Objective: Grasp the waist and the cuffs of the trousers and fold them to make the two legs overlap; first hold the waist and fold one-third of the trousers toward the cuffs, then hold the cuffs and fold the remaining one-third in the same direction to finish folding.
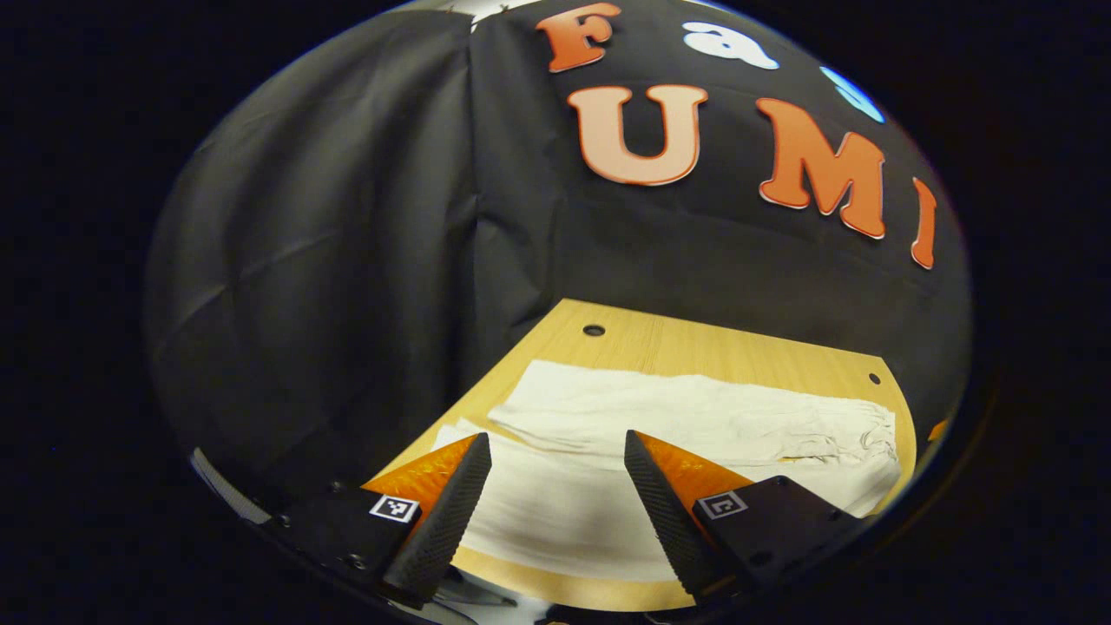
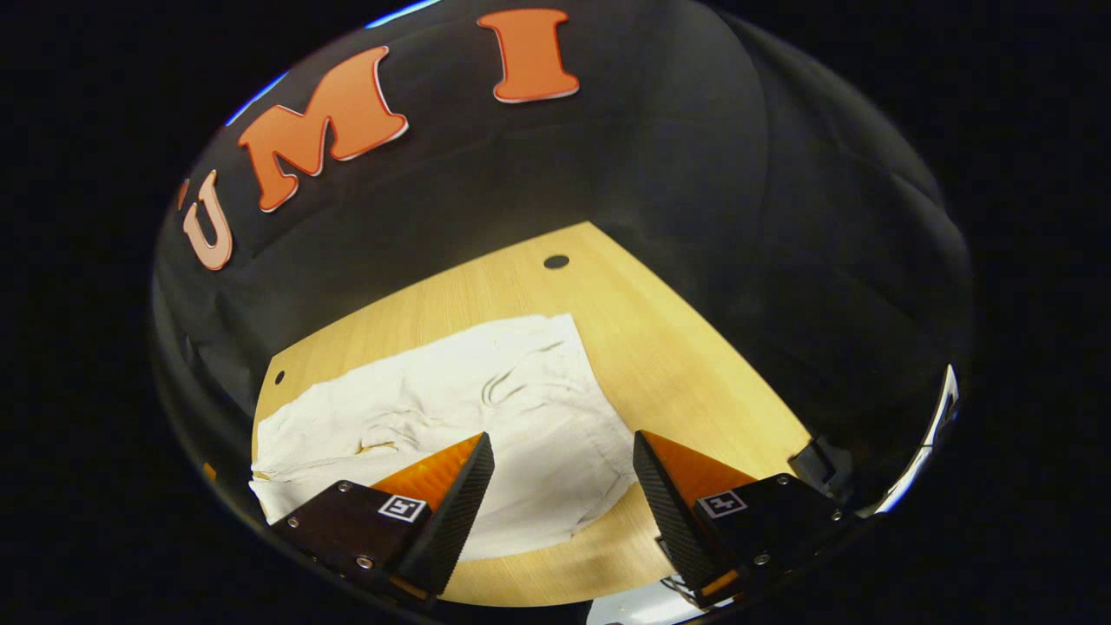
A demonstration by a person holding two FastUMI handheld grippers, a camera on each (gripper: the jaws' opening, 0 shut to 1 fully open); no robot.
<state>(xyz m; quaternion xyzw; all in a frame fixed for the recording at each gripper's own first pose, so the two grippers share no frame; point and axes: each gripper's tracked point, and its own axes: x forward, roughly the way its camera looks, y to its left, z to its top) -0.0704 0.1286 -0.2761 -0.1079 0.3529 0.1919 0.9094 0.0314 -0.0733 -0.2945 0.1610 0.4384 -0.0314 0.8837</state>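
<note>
White trousers point(image 1: 660, 425) lie flat across the wooden table point(image 1: 694, 343) in the left gripper view, two legs side by side, the far one a little apart from the near one. My left gripper point(image 1: 557, 444) hovers open above the near leg, touching nothing. In the right gripper view the trousers point(image 2: 451, 399) show their wider, wrinkled waist end, its edge toward the right. My right gripper point(image 2: 562, 444) hangs open over that end's near corner, with nothing between its fingers.
The table point(image 2: 660, 347) has small round holes point(image 1: 594, 330) point(image 2: 555, 260) near its far corners. Black cloth walls close in on the far side and both ends. Bare wood lies to the right of the waist in the right gripper view.
</note>
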